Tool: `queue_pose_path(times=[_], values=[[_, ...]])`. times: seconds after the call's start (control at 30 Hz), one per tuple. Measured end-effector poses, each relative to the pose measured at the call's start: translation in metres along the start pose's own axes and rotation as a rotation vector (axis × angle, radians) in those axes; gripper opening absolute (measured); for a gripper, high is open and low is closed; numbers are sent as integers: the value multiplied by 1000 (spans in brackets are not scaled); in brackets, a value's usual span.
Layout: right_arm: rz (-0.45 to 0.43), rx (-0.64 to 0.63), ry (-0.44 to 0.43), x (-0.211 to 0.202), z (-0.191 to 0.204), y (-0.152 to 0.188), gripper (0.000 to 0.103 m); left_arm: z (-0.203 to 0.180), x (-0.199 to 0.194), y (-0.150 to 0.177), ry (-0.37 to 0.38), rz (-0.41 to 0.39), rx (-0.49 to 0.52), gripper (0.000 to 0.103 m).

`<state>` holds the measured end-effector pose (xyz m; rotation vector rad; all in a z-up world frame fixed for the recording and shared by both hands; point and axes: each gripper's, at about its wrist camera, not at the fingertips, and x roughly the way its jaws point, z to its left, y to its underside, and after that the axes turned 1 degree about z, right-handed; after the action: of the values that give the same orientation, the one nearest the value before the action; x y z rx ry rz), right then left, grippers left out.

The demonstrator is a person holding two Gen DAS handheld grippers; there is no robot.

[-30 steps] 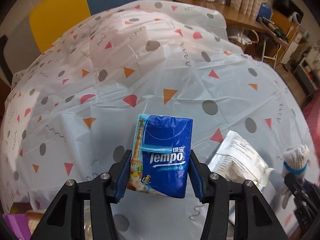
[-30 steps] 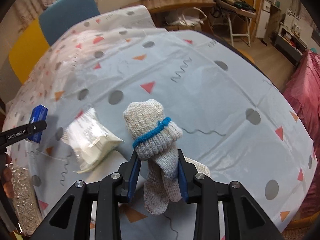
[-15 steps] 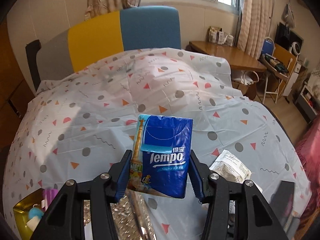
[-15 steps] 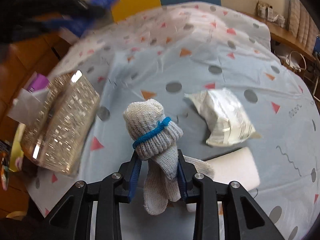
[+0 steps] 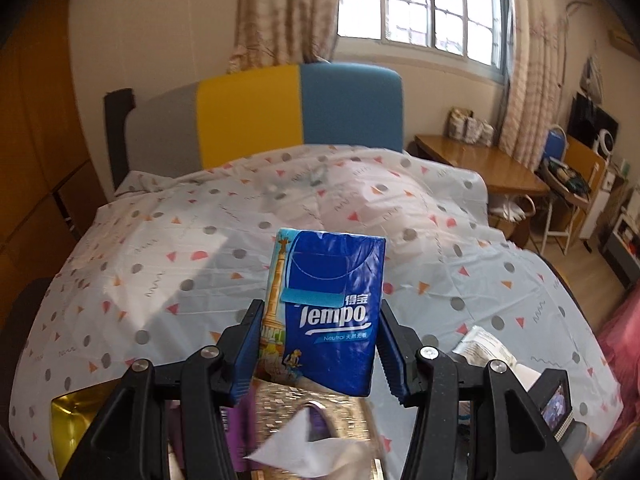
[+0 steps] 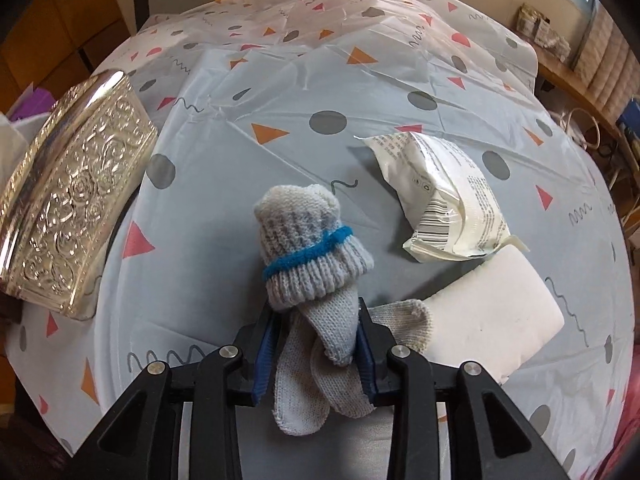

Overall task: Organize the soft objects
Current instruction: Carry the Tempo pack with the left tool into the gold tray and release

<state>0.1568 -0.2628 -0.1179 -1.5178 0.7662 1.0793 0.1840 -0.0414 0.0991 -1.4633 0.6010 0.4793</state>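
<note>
The left tongs (image 5: 318, 354) are closed on a blue tissue pack (image 5: 330, 312), gripping its 2 narrow sides low down, so it stands upright above a gold tissue box (image 5: 316, 404) with a white tissue (image 5: 308, 446) poking out. The pack looks light and squashy with a slick wrapper; a hold across the flat sides near the middle seems safest, since hard pressure would crumple it.

The right tongs (image 6: 316, 350) pinch a rolled pair of grey gloves (image 6: 310, 248) by the loose finger ends, the blue-banded cuff bundle sticking up. Knit is limp and grippy, so it should not slip, but the bundle may flop.

Beyond, on the patterned cloth over the desk (image 6: 240, 184), lie a white sponge (image 6: 496, 316), a wrapped white packet (image 6: 448, 200) touching it, and the embossed box (image 6: 76, 208) at left.
</note>
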Motion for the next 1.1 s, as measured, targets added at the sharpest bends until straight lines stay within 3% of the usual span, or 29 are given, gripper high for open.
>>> queue_pose_path(times=[0.2,0.47,0.83,1.1], values=[[-11,-37,35,0,6,1,35,56,-32,17,-80,-88,-52,54],[-29,-74,70,2,11,2,36,112,-66,63,-161,-139,-99,54],[-41,-132,73,2,11,3,36,195,-82,140,-201,-35,-259,54],[-38,-144,86,1,9,3,36,297,-102,226,-350,66,-488,54]])
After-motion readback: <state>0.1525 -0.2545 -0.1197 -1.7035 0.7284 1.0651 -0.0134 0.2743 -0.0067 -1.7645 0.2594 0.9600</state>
